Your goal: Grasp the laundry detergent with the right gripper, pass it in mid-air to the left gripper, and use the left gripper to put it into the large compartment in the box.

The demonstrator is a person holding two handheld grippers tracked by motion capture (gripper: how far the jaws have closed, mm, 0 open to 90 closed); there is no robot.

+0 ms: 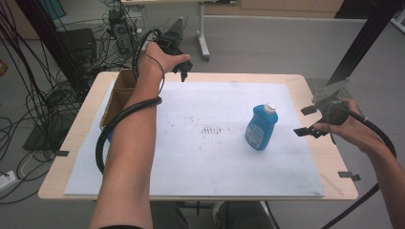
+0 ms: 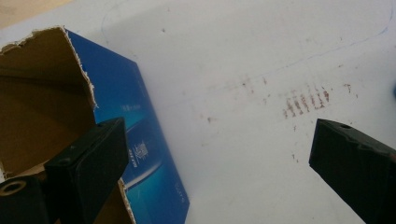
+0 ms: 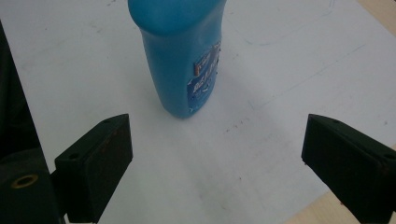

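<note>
White sheet on wooden table, blue bottle upright, both grippers' fingers spread, cables on grey floor.

High view: above person's side, facing forward-down over whole bench. Gripper views: close, low over white sheet; right one shares blue bottle with high view.

Grey floor, tangled cables, white desk leg
</note>
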